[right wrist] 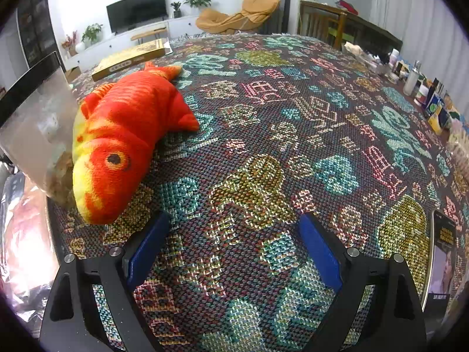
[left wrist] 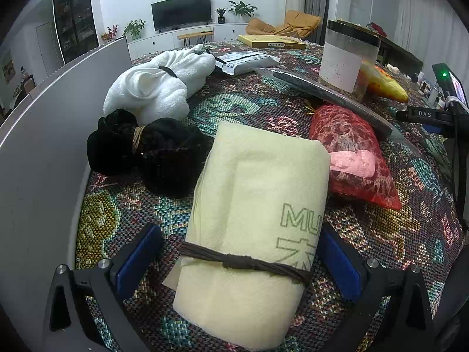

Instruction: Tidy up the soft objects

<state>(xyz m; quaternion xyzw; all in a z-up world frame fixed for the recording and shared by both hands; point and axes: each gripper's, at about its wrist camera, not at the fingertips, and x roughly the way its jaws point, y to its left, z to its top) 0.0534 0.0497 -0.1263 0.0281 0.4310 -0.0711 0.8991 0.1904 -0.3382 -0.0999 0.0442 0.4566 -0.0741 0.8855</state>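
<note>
A pale yellow rolled towel [left wrist: 252, 228], tied with a brown band, lies on the patterned tablecloth [left wrist: 234, 108]. My left gripper [left wrist: 237, 258] is open and straddles its near end; a gap shows beside the left pad, and whether the right pad touches I cannot tell. Behind it lie a black cloth bundle [left wrist: 146, 152], a white towel bundle [left wrist: 158, 85] and a red mesh bag [left wrist: 354, 152]. My right gripper [right wrist: 234, 249] is open and empty above bare cloth [right wrist: 293, 117]. An orange plush fish [right wrist: 123, 140] lies to its left; it also shows in the left wrist view [left wrist: 384, 83].
A grey panel [left wrist: 44, 146] stands along the left. A clear jar [left wrist: 346, 55], a dark flat package [left wrist: 331, 94], a white pouch [left wrist: 246, 61] and a yellow box [left wrist: 272, 41] lie further back. A phone [right wrist: 442, 258] and small bottles [right wrist: 416, 79] are on the right.
</note>
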